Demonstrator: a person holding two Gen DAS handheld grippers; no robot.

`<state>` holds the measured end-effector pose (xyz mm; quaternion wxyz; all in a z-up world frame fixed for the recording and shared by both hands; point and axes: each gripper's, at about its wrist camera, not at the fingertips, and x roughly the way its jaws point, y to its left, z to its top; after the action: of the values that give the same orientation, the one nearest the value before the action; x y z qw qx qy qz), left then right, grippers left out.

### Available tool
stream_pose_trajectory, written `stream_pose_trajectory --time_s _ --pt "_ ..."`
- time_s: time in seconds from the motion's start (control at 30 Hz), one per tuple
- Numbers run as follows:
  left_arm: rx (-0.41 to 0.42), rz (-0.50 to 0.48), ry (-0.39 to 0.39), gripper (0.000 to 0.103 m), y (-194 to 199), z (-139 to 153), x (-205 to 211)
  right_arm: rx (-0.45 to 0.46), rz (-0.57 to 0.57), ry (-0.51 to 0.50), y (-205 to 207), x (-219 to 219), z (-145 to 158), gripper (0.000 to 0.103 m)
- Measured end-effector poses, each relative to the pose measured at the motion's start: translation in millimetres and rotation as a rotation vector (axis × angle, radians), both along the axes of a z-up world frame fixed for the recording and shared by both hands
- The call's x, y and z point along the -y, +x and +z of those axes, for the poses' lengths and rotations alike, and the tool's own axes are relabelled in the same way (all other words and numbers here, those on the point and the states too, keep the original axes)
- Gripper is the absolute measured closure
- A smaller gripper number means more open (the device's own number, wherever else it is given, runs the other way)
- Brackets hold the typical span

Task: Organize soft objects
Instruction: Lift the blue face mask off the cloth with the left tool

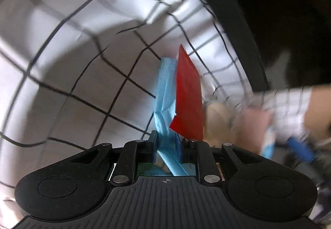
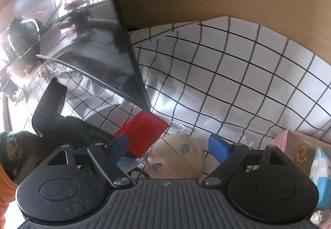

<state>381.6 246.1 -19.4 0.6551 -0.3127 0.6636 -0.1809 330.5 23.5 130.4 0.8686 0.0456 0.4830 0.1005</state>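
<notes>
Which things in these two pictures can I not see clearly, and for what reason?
- Blue face mask, left wrist view: its lower end is hidden behind the left gripper.
- Person's hand, same view: blurred; what it holds is unclear.
- Pale ball, right wrist view: underside hidden by the right gripper.
- Red packet: print too small.

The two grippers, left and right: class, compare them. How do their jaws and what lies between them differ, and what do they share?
1. The left gripper has its jaws nearly together, while the right gripper has its jaws wide apart.
2. The left grips a crumpled blue face mask beside a red packet; the right grips nothing, and a beige ball sits between its jaws.
Shared: black bodies, blue pads, both above the checked cloth.
</notes>
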Motion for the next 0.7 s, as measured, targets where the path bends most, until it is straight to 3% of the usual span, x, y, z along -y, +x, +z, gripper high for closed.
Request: stream_pose_trajectory --time_s 0.1,0.2,0.33,0.57,0.63,0.7 --pt "-0.001 0.063 -0.100 0.090 -4.1 -5.8 -8.6 0.000 -0.002 -0.006 1.1 0.9 -0.5 0.017" --pt "0.061 0.113 -0.215 0.093 -7.4 5.9 -19.7 -0.011 0.004 -0.005 3.2 -2.8 -3.8 0.017" --pt "0.170 0.162 -0.225 0.094 -10.4 33.2 -41.8 -0.018 0.015 -0.002 5.6 -10.0 -6.4 0.017" --pt "0.326 0.254 -0.117 0.096 -18.2 69.4 -88.6 -0.032 0.058 -0.011 6.7 -30.3 -10.9 0.017" --pt "0.409 0.204 0.013 0.096 -20.7 87.5 -91.0 -0.039 0.073 -0.020 6.8 -36.2 -13.3 0.017" --pt "0.548 0.067 0.219 0.096 -30.0 107.7 -75.4 -0.048 0.082 -0.026 7.6 -40.3 -15.7 0.017"
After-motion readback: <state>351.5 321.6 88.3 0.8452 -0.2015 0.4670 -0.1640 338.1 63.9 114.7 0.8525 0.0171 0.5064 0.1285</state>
